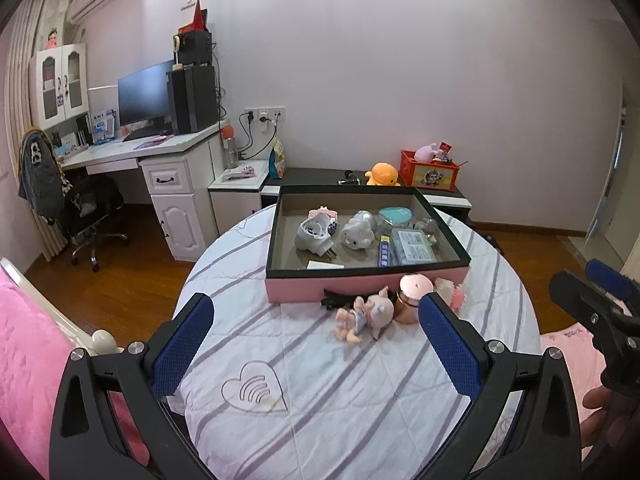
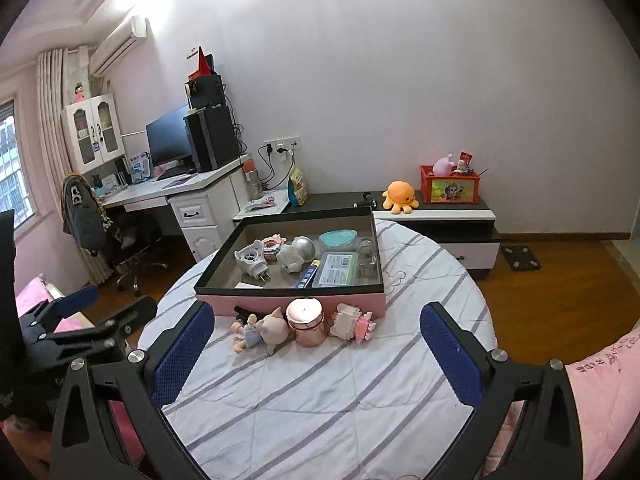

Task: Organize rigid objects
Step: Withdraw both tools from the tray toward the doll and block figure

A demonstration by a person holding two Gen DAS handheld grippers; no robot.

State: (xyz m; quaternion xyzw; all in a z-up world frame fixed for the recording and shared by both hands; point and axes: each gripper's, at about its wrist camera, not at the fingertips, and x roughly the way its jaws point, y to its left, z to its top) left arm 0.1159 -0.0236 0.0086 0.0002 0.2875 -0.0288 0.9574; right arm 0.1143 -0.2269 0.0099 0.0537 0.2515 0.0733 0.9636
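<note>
left gripper (image 1: 316,344) spread, empty | right gripper (image 2: 316,356) spread, empty | pig figurine (image 2: 272,330), rose-gold jar (image 2: 307,320), block toy (image 2: 352,322) on desk (image 2: 320,400) touching pink box (image 2: 296,304) | risk: crowded row, likely knocking jar over

Your count: one box, four loose pieces in front of it.

You have one pink box (image 2: 296,304) on the striped cloth, and in it you can count about eight things, among them one grey plug adapter (image 2: 252,262), one teal lidded tin (image 2: 338,238) and one clear plastic case (image 2: 336,270). Against its front wall you have one pig doll (image 2: 260,330), one rose-gold jar (image 2: 306,320), one pink-and-white block toy (image 2: 354,322) and one black clip (image 2: 242,313).
</note>
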